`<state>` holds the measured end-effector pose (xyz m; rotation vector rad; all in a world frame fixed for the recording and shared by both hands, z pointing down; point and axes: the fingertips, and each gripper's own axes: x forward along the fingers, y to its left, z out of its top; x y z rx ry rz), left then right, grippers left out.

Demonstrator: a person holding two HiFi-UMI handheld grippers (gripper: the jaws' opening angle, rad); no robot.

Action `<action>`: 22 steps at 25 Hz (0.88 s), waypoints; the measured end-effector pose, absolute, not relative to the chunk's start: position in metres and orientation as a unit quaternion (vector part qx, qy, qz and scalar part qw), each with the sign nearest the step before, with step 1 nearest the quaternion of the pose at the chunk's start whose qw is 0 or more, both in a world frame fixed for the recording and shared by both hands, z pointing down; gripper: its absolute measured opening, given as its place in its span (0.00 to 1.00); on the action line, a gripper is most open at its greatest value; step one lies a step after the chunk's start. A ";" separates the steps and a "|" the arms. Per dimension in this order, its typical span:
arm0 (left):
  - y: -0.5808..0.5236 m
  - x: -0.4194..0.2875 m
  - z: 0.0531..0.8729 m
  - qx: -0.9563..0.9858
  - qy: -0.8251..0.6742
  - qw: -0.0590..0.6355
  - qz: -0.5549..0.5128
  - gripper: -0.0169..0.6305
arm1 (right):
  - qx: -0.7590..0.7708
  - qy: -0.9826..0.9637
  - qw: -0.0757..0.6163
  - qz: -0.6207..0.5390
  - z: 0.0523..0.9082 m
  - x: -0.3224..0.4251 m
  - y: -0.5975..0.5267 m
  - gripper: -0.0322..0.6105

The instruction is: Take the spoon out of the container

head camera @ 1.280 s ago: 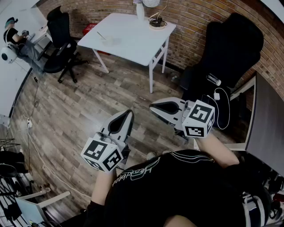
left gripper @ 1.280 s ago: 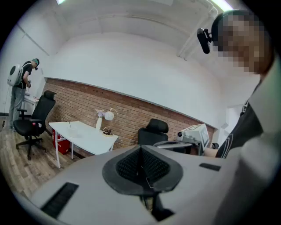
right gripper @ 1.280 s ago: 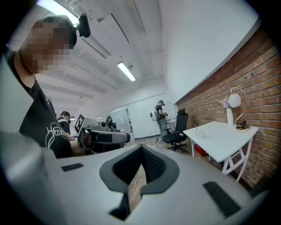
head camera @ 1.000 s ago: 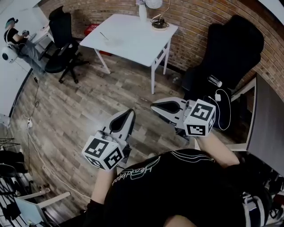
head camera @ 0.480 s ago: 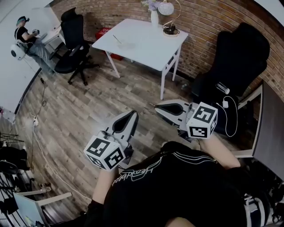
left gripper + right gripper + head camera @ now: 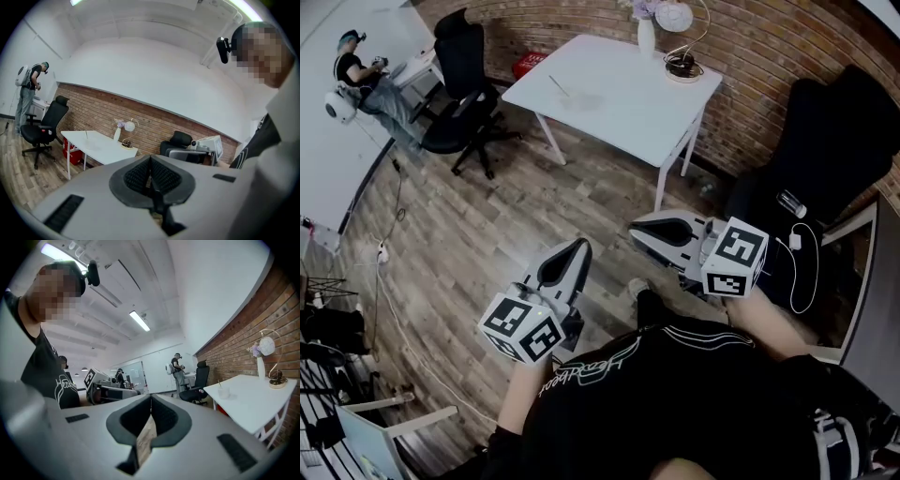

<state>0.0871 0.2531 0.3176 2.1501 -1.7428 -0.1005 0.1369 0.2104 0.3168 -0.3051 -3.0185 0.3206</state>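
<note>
A small clear container (image 6: 577,99) stands far off on a white table (image 6: 628,89), with a thin spoon (image 6: 555,83) leaning out of it. Both grippers hang over the wooden floor, well short of that table. My left gripper (image 6: 578,245) is shut with nothing in it, and so is my right gripper (image 6: 634,228). In the left gripper view the closed left gripper (image 6: 150,159) points toward the table (image 6: 101,146) and the spoon (image 6: 86,135). The right gripper view shows the right gripper (image 6: 151,398) closed, with the container (image 6: 224,392) on the table (image 6: 251,401).
A white vase (image 6: 646,37) and a round lamp (image 6: 682,58) stand at the table's far edge, a red box (image 6: 523,66) under it. Black office chairs (image 6: 467,89) (image 6: 825,150) flank the table. A person (image 6: 366,82) sits at a desk, far left. A dark desk (image 6: 879,300) is right.
The head view has shifted: the white table now sits lower and further right in the picture and looks a little nearer. Both grippers keep their pose, still shut.
</note>
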 end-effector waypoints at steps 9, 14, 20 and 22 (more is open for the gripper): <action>0.119 0.011 0.330 0.741 -0.641 0.199 -0.038 0.04 | -0.113 -0.983 0.062 0.129 0.340 0.064 0.077 0.05; 0.061 -0.012 0.330 0.743 -0.638 0.199 -0.032 0.04 | -0.123 -0.981 0.066 0.134 0.343 0.033 0.021 0.05; 0.026 -0.038 0.330 0.742 -0.637 0.203 -0.051 0.04 | -0.133 -0.979 0.073 0.133 0.347 0.005 -0.014 0.05; 0.019 -0.050 0.331 0.741 -0.637 0.205 -0.054 0.04 | -0.131 -0.979 0.074 0.138 0.349 -0.006 -0.023 0.05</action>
